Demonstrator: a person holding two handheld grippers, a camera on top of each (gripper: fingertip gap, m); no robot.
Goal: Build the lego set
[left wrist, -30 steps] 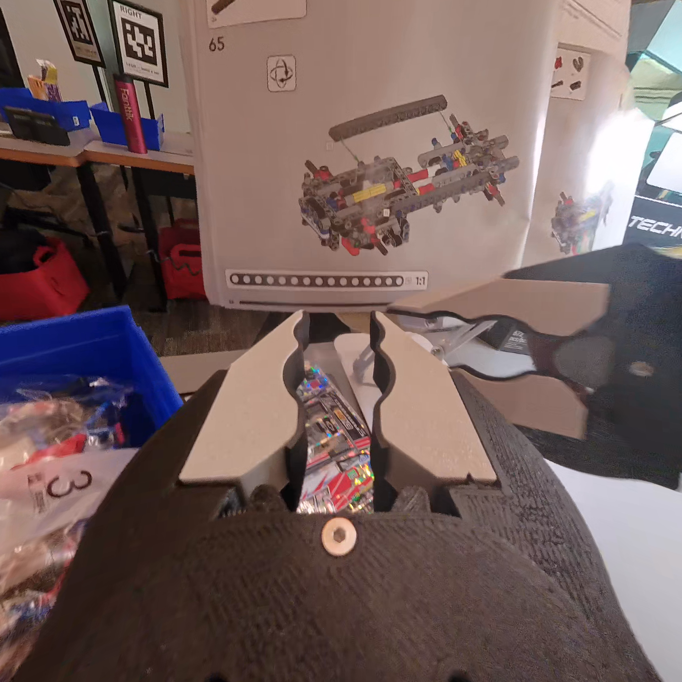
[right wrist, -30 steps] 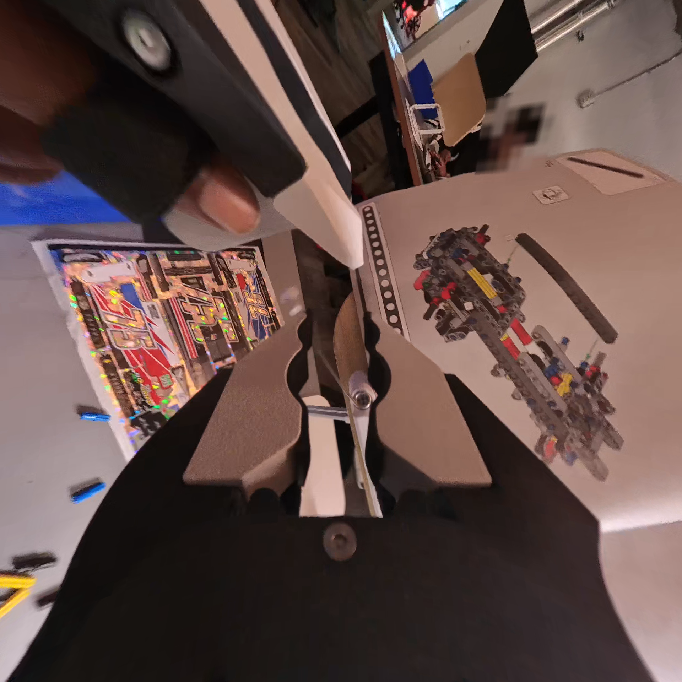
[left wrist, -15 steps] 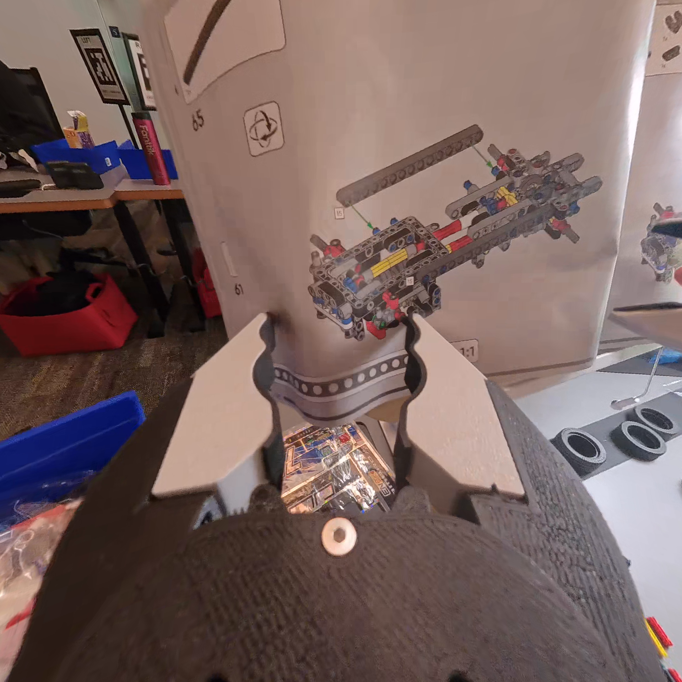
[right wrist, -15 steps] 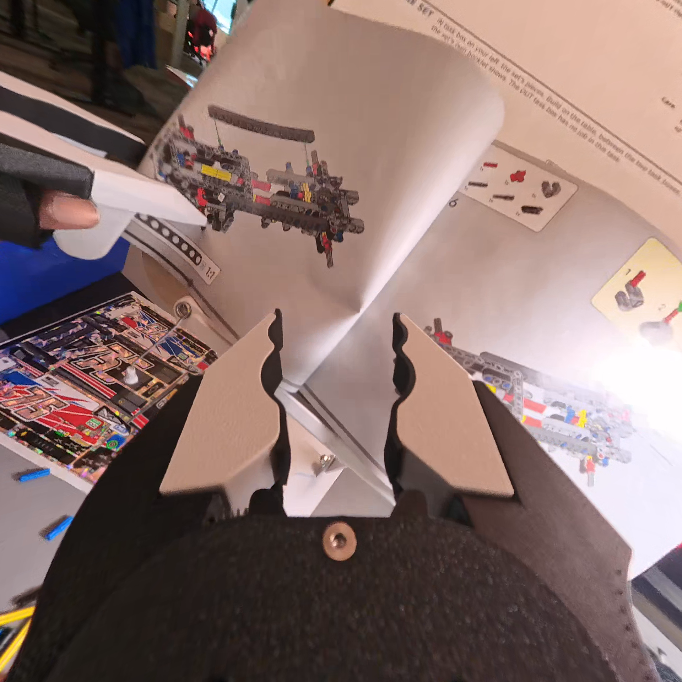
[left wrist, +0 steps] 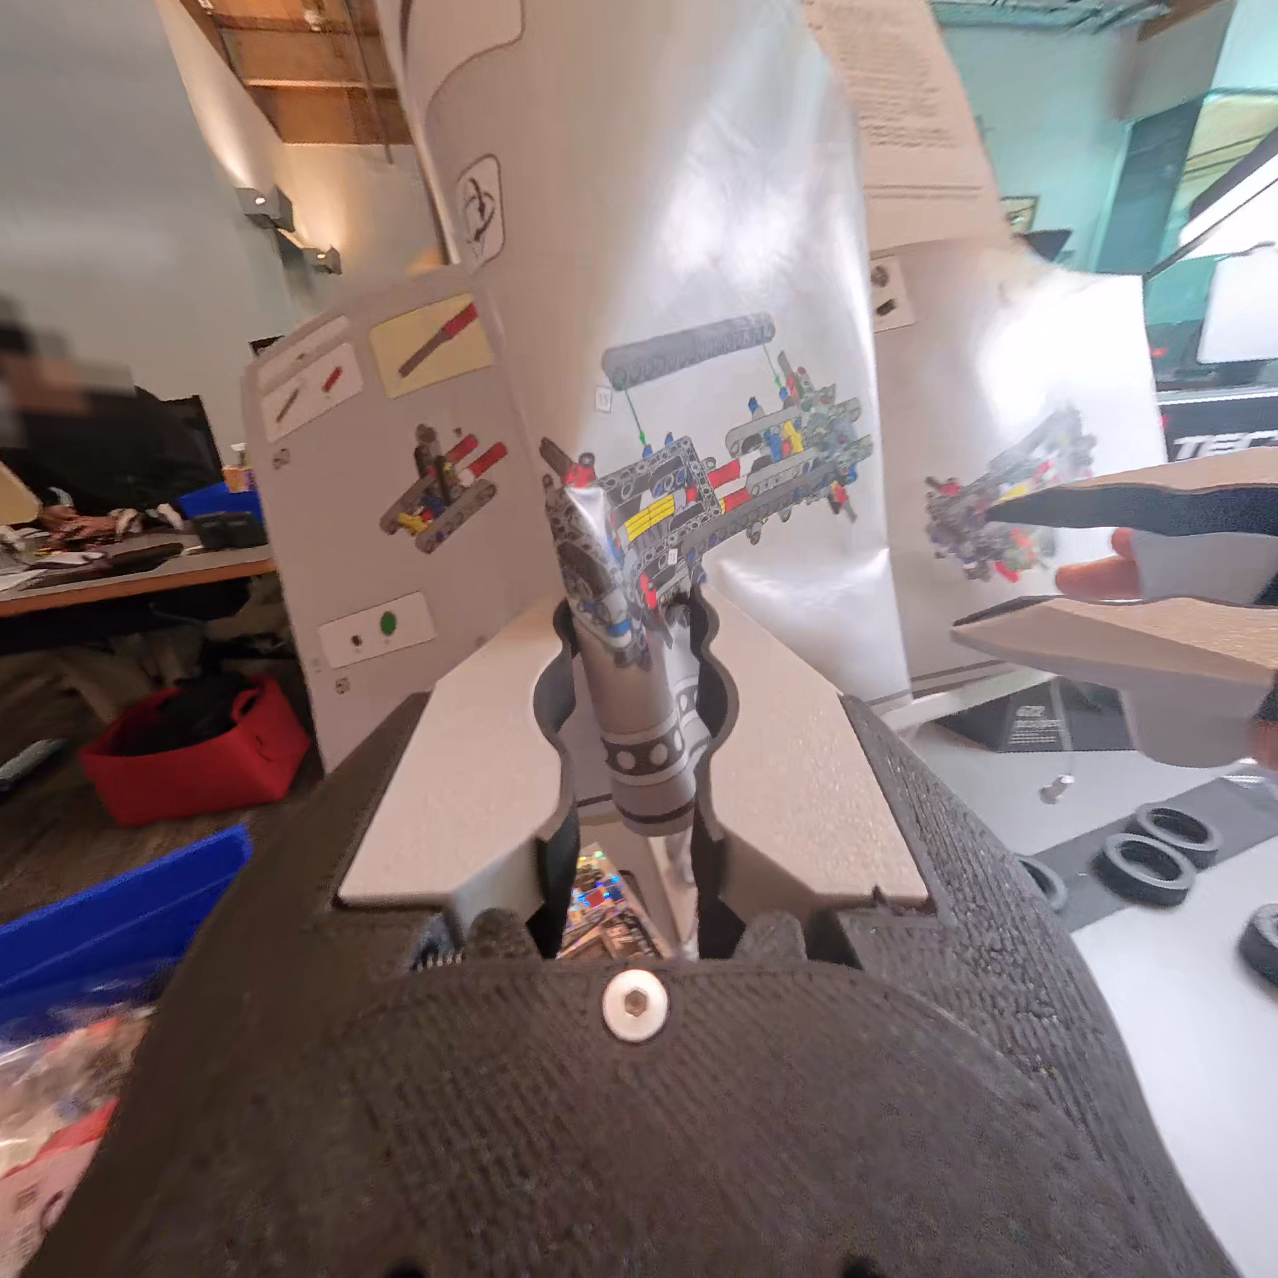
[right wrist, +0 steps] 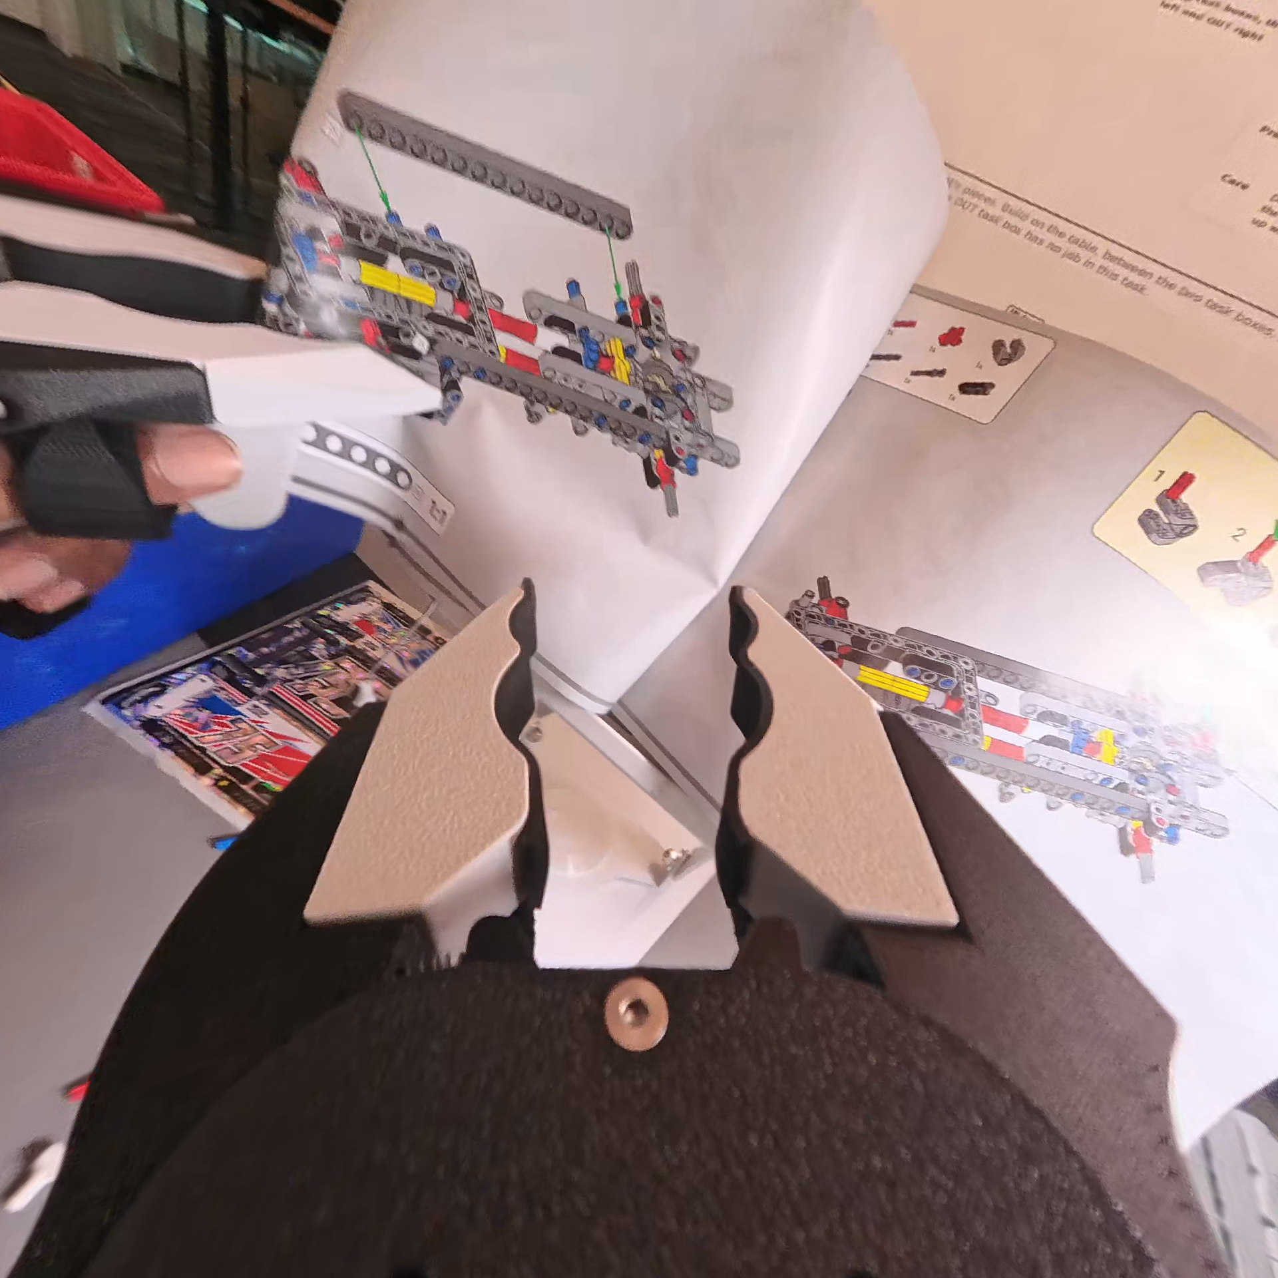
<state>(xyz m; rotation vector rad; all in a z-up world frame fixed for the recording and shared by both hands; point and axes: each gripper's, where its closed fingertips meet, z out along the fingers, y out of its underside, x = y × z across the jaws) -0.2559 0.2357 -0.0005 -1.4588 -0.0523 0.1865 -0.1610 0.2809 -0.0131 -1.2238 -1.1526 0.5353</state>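
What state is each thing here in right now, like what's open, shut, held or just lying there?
Left tool: shut on a booklet page, crumpling its lower edge.
Right tool: open, holding nothing.
Booklet page: lifted and curled, mid-turn.
Instruction booklet: open, propped up.
Sticker sheet: lying flat on the table.
Black tyres: lying loose on the table.

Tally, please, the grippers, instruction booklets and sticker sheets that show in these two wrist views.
Black-and-beige two-finger grippers: 2, the left gripper and the right gripper
Open grey paper instruction booklet: 1
Flat holographic sticker sheet: 1
Total: 4
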